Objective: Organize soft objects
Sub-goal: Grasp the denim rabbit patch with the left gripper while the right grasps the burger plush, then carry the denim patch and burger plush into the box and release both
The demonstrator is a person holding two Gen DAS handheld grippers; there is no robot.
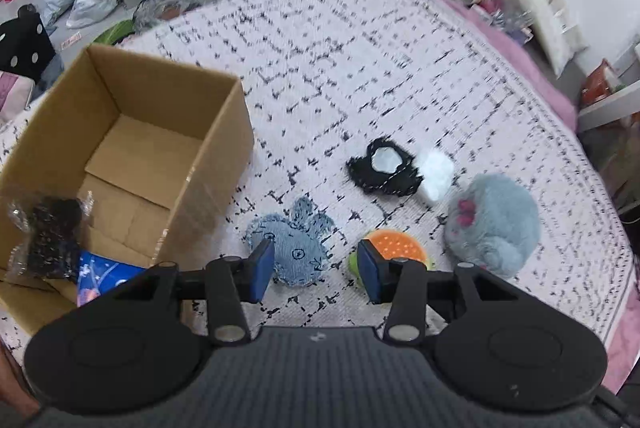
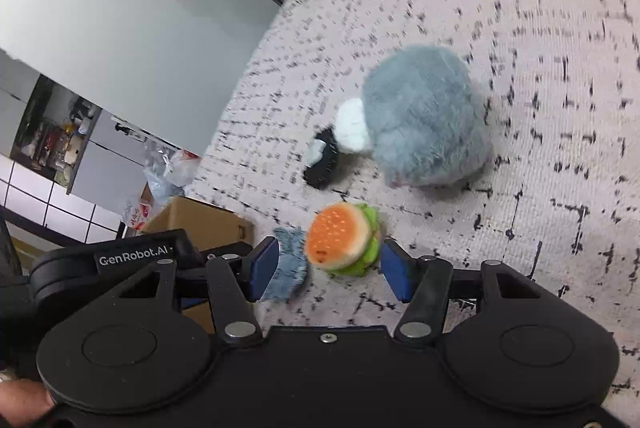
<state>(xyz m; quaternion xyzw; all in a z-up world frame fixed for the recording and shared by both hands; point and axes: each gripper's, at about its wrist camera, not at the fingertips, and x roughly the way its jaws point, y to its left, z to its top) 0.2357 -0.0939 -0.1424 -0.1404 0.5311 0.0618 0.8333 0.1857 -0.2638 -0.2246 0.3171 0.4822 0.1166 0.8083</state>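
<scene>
On a patterned rug [image 1: 360, 48] lie a blue denim bunny toy [image 1: 292, 248], a plush burger [image 1: 394, 248], a black-and-white furry toy [image 1: 384, 168] and a round grey plush [image 1: 492, 224]. My left gripper [image 1: 316, 270] hangs low over the bunny, jaws apart; the bunny sits between the blue pads, and the right pad stands clear of it beside the burger. In the right wrist view my right gripper [image 2: 328, 270] stands open around the burger [image 2: 344, 238], with a gap on each side. The denim bunny [image 2: 288, 268] lies by its left finger. The grey plush [image 2: 424, 120] sits beyond.
An open cardboard box [image 1: 212, 156] stands left of the toys, holding a black bagged item [image 1: 44, 236] and a blue packet [image 1: 104, 276]. Bags, bottles and clutter line the rug's far edges. The box corner [image 2: 200, 224] shows behind the left gripper's body.
</scene>
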